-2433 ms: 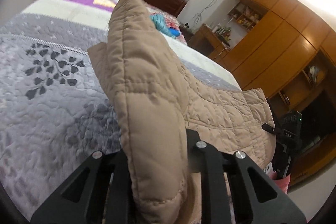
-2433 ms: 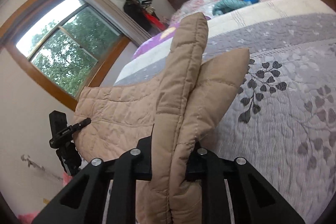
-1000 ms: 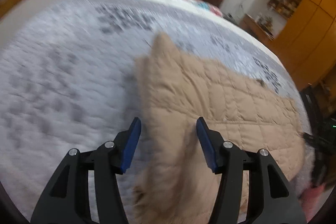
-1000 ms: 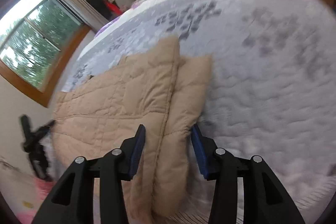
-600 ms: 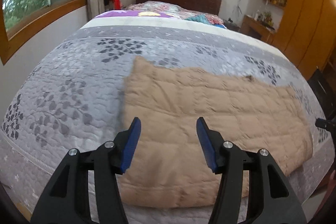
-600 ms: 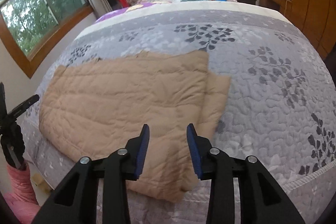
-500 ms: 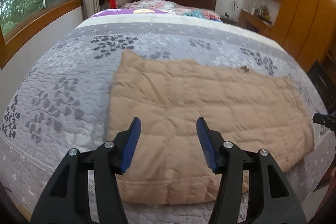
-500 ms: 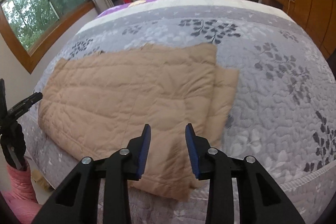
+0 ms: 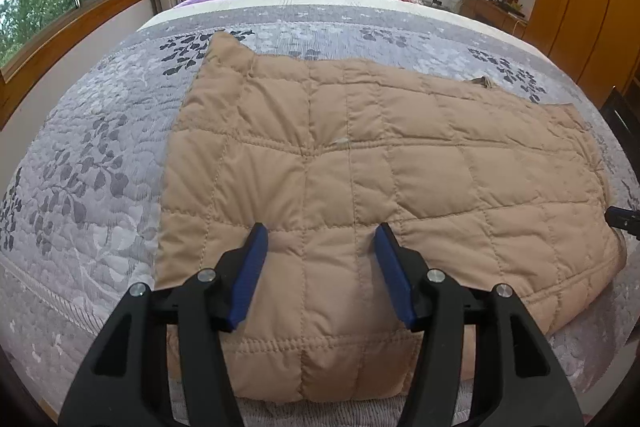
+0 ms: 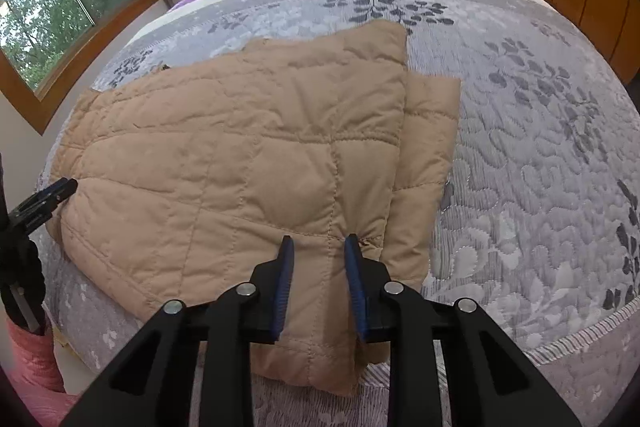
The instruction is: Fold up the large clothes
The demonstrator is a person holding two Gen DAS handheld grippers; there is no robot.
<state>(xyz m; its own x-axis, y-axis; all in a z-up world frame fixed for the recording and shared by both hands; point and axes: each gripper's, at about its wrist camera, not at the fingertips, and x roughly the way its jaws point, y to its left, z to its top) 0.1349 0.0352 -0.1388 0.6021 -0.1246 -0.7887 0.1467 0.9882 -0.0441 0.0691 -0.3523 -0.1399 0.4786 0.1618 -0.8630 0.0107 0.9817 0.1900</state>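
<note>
Left fingers (image 9: 256, 269) spread wide over the tan quilted coat (image 9: 360, 187), nothing pinched. Right gripper (image 10: 319, 251) jaws have just been closing; coat's right edge sits between them, pads look not quite pressing. Coat lies folded flat on the grey bedspread (image 10: 540, 155) near the bed's foot edge, second layer poking out right

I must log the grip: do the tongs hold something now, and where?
Nothing is held: left tongs and right tongs stand open above the tan quilted garment.
</note>
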